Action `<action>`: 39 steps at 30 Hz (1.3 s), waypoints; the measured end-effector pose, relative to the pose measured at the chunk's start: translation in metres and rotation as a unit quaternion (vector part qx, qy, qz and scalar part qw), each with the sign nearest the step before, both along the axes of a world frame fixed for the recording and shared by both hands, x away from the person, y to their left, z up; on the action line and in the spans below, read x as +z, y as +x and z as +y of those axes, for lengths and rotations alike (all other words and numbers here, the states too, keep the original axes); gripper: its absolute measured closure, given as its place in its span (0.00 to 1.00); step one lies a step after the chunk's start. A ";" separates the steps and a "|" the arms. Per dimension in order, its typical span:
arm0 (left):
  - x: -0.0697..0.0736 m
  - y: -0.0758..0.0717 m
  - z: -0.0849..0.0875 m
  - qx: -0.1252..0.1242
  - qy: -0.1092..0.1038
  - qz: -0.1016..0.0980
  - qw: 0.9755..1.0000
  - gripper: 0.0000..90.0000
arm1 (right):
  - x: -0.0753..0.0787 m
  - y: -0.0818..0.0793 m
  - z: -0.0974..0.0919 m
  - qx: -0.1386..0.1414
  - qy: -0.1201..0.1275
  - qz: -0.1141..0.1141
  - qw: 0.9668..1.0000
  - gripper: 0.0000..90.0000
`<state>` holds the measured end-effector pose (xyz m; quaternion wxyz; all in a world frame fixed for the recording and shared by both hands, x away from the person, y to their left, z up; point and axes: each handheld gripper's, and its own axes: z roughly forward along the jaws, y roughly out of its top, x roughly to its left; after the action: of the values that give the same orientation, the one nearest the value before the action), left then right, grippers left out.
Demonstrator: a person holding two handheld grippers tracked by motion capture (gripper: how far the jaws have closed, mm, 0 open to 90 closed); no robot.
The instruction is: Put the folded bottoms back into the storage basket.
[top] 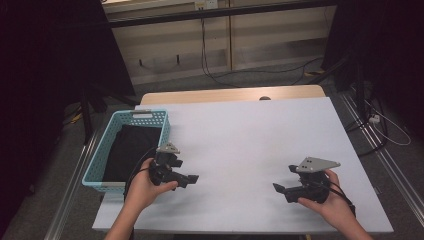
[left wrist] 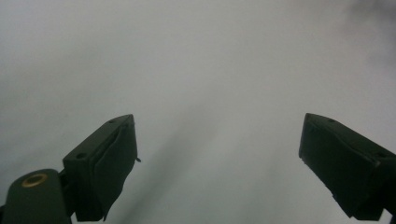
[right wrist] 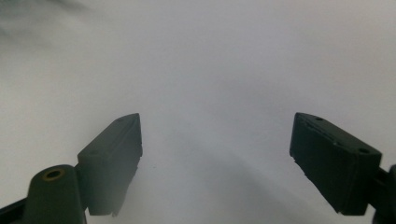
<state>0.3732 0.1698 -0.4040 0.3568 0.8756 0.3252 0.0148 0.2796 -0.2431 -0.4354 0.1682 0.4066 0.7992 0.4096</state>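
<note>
Currently idle, nothing gripped | left gripper point(top: 192, 179) and right gripper point(top: 276, 188) both jaws apart, low over white table point(top: 250, 140) | black cloth point(top: 127, 150) in blue basket point(top: 102, 185) at 9 o'clock | next, likely: left reaches into basket.

turquoise basket point(top: 102, 155), black cloth point(top: 127, 150), white table point(top: 250, 145)

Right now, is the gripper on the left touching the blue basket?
Cannot tell. In the high view the left gripper is beside the blue basket, near its right rim, but hand and gripper overlap that rim, so neither gap nor contact shows plainly.
</note>
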 end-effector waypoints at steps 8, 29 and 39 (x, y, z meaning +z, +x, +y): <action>-0.004 -0.004 0.003 -0.001 -0.003 -0.004 1.000 0.13 | -0.001 -0.003 -0.007 -0.004 -0.002 0.002 1.000 0.18; -0.011 -0.012 0.010 -0.006 -0.029 -0.024 0.999 0.12 | -0.007 -0.008 -0.012 0.001 -0.003 0.010 1.000 0.17; -0.015 -0.016 0.013 -0.011 -0.030 -0.026 0.999 0.12 | -0.009 -0.011 -0.013 0.002 0.001 0.009 1.000 0.17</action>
<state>0.3570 0.1832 -0.4192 0.3915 0.8674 0.3063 0.0243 0.2689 -0.2559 -0.4447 0.1596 0.4088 0.8011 0.4070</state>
